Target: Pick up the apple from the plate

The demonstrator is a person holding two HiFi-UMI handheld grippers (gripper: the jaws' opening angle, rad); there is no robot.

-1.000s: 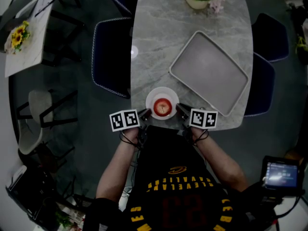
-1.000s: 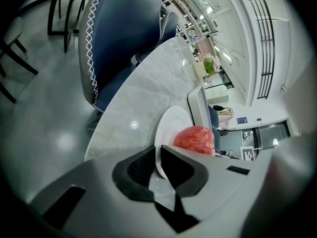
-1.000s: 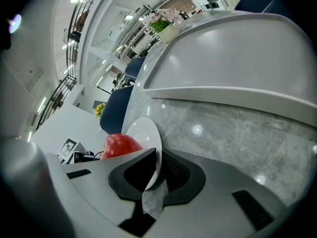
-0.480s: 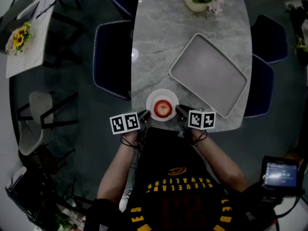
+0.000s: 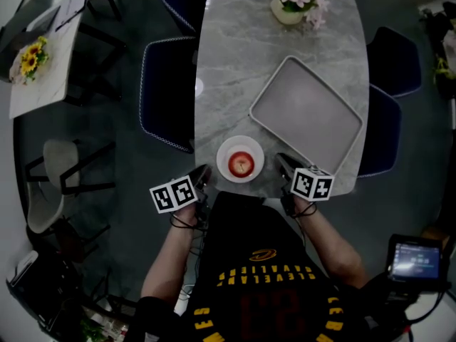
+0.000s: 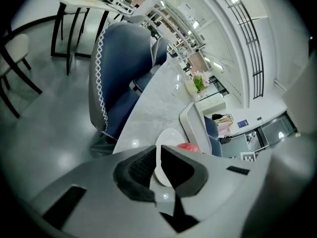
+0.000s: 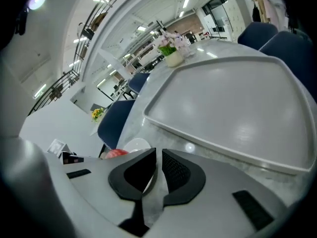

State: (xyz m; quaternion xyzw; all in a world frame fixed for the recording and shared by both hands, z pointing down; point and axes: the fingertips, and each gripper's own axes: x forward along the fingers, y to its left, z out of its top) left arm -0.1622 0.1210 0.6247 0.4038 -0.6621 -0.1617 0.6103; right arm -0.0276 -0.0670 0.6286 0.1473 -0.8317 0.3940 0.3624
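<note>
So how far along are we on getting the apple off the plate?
Nothing is done yet: the apple sits on the plate, untouched. In hand: the left gripper and right gripper flank the plate, apart from it, jaws only slightly apart and both empty. Left to do: probably open one wider, close on the apple and lift it.

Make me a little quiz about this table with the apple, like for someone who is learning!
1. True or false: the apple sits on the white plate.
2. What stands at the far end of the table? A) a laptop B) a pot of flowers C) a bottle
3. Which is closer to the grey tray, the left tool or the right tool?
Key: 1 true; 2 B; 3 the right tool.
</note>
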